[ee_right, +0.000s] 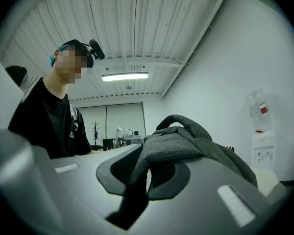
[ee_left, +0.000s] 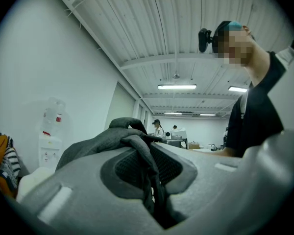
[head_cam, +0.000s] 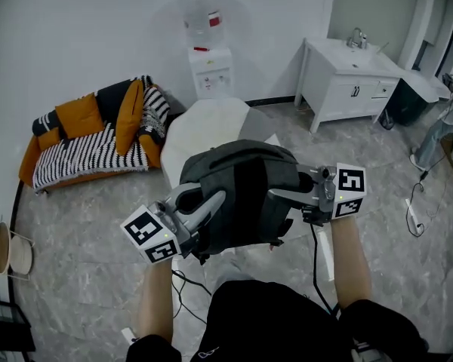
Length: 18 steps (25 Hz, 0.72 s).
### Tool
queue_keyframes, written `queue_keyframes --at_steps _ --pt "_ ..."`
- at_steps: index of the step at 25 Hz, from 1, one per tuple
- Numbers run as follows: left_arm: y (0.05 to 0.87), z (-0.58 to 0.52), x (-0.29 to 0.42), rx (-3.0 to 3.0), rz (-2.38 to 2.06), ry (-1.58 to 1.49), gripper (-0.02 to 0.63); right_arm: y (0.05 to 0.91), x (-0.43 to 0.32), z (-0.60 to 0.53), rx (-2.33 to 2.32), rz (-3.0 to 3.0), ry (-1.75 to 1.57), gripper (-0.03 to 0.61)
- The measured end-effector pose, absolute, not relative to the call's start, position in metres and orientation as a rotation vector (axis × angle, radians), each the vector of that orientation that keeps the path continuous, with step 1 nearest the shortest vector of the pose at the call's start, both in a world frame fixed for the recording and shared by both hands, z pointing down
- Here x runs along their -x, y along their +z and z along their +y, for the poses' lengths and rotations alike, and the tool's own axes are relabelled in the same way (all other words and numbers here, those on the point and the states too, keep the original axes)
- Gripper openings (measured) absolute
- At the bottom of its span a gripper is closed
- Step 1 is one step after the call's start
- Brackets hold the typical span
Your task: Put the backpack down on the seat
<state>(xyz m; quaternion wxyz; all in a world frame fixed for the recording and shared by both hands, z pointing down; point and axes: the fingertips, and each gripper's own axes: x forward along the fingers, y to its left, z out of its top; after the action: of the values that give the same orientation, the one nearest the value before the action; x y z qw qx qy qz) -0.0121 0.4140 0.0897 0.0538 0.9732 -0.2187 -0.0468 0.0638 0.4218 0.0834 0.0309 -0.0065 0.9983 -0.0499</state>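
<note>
A dark grey backpack hangs in the air between my two grippers, in front of the person's body. The left gripper is shut on a fold of its fabric at its left side, and the right gripper is shut on fabric at its right side. In the left gripper view the backpack bunches up over the jaws, with a strip pinched in the left gripper. The right gripper likewise pinches a strip of the backpack. A white rounded seat stands on the floor just beyond and below the pack.
A low sofa with a striped cover and orange cushions stands at the left wall. A water dispenser is behind the seat, a white sink cabinet at the back right. Cables trail on the floor near the person's feet.
</note>
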Motion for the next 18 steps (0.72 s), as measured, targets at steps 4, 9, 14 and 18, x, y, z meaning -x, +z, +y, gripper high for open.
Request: queue_keyframes --at_steps 4,9,14,18 --pt "0.088 0.373 0.034 -2.932 -0.674 -0.155 0.044 0.08 -0.041 0.379 0.009 3.076 -0.175 0.04" --pt "0.081 0.316 0.062 -2.942 -0.683 -0.147 0.044 0.076 -0.015 0.324 -0.01 3.089 -0.189 0.04" --pt "0.076 0.256 0.083 -2.96 -0.686 -0.14 0.044 0.07 0.009 0.265 -0.001 3.054 -0.205 0.04" --pt "0.075 0.218 0.103 -2.944 -0.681 -0.154 0.044 0.066 0.03 0.227 0.045 2.994 -0.236 0.04"
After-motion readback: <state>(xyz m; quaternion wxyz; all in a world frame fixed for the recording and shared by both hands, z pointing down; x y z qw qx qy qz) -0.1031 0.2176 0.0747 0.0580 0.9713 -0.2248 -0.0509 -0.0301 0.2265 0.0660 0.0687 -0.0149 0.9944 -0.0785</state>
